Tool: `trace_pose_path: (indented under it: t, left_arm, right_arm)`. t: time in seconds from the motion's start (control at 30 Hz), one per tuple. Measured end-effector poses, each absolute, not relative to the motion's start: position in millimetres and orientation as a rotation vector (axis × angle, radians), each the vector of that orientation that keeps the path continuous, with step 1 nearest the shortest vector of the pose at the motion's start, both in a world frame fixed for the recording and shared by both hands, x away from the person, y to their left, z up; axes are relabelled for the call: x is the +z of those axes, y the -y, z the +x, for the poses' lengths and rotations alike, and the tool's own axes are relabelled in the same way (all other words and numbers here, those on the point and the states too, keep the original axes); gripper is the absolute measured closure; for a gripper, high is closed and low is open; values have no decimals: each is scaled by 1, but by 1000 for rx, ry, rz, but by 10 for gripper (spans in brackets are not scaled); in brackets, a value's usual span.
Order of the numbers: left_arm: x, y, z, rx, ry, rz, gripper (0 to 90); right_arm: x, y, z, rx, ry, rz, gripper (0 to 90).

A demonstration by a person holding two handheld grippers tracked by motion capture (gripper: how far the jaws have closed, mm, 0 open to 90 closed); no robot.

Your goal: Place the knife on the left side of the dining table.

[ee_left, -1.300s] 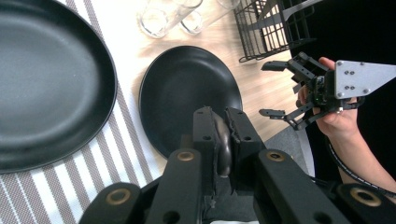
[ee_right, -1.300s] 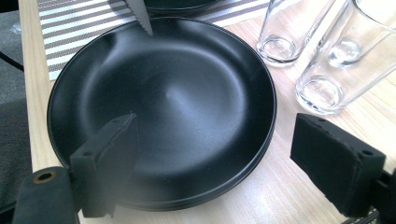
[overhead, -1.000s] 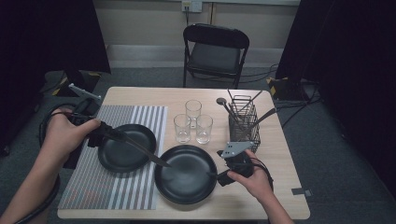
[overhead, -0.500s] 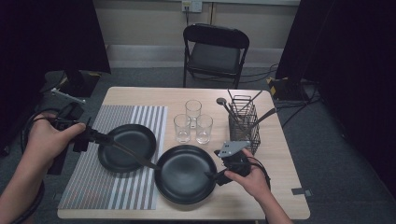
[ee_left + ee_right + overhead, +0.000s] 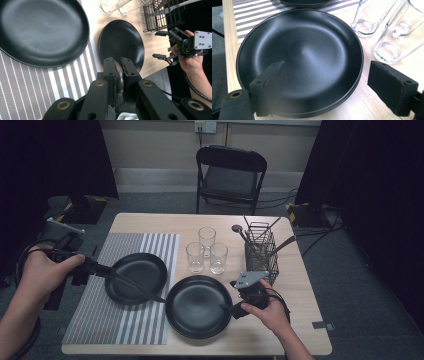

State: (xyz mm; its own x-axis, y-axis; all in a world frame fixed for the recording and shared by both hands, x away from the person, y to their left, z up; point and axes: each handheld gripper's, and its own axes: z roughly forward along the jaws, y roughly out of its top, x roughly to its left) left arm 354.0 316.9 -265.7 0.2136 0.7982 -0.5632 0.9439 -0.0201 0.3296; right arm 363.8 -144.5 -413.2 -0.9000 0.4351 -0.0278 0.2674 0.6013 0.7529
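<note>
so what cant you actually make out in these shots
- Knife, left gripper view: blade cut off below the frame; the shut jaws cover all but the handle end.
- Utensils in the wire caddy, high view: too small and dark to name each.
- Right gripper, right gripper view: open jaws flank the near plate; contact unclear.

No readable text, labels, brand names, numbers or signs appear anywhere: none on the plates, the glasses, the striped mat, the wire basket or the worktop.
</note>
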Motion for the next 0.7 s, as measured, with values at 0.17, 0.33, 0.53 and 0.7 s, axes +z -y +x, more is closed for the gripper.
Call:
trace_pose_path:
  t: [0.17, 0.33, 0.53, 0.7]
  left_arm:
    - [-267, -319, 352, -304, -1629, 1833, 837]
    - [-270, -324, 352, -314, -1645, 1820, 836]
    - [-276, -331, 350, -301, -1653, 1831, 836]
    - [-283, -337, 349, -300, -1661, 1834, 836]
  right_arm:
    - [-414, 145, 363, 1175, -2625, 584, 147]
    - [-416, 144, 363, 1179, -2627, 582, 147]
    - [-416, 144, 363, 1178, -2626, 578, 147]
    - [-417, 146, 363, 1178, -2621, 588, 147]
